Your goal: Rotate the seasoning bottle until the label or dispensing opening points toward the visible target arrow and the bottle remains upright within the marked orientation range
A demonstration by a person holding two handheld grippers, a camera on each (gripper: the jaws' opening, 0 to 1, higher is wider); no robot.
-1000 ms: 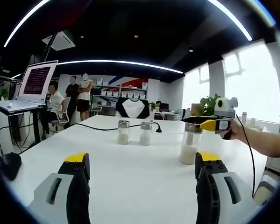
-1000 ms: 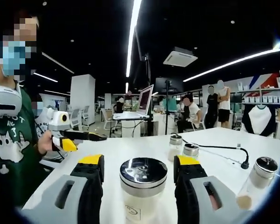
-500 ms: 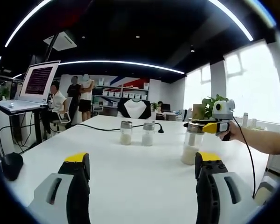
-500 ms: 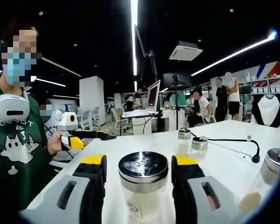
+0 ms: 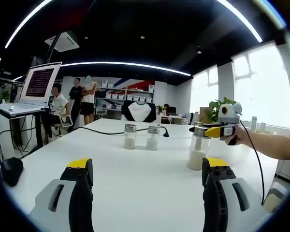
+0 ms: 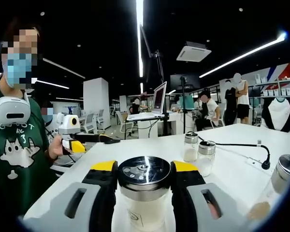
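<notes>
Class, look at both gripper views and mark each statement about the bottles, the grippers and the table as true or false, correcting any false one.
1. The right gripper has its jaws against the cap of the seasoning bottle. True.
2. The seasoning bottle lies on its side. False: it stands upright on the white table.
3. The left gripper holds a shaker. False: its jaws stand apart with nothing between them.
4. Two small shakers stand side by side farther along the table. True.
5. A black cable runs across the table behind the two small shakers. True.
6. The open laptop sits on the white table. False: it rests on a separate stand.
</notes>
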